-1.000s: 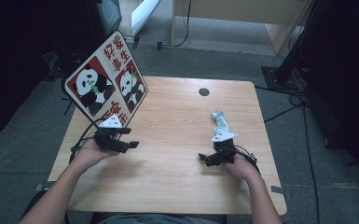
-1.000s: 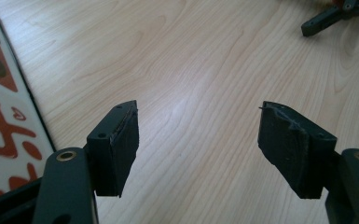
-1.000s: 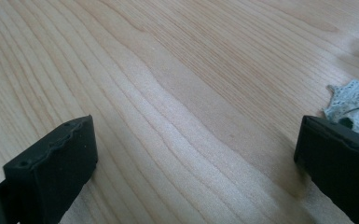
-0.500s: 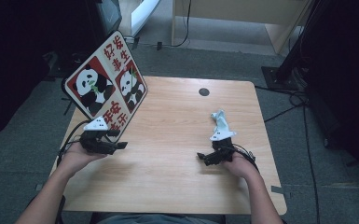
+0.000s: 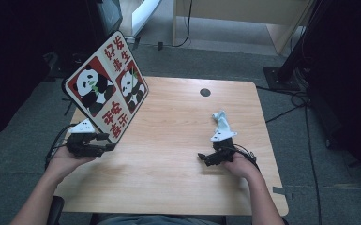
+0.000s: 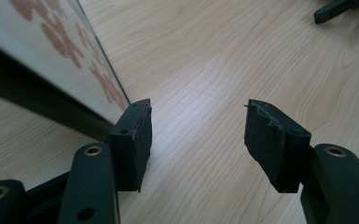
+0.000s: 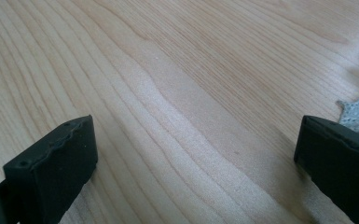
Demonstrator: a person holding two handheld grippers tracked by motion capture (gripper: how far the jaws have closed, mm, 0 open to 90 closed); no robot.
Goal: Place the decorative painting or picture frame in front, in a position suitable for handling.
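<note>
Board (image 5: 105, 91) with panda pictures stands tilted at the desk's (image 5: 169, 178) left rear; its lower edge is hidden behind the left gripper (image 5: 104, 143) in the high view and cut off in the left gripper view, so contact cannot be told. That gripper lies low in the left hand (image 5: 68, 159), jaws open at middling width beside the board. The right gripper (image 5: 204, 159) rests on the desk, jaws wide, white cloth (image 5: 221, 123) just behind it.
</note>
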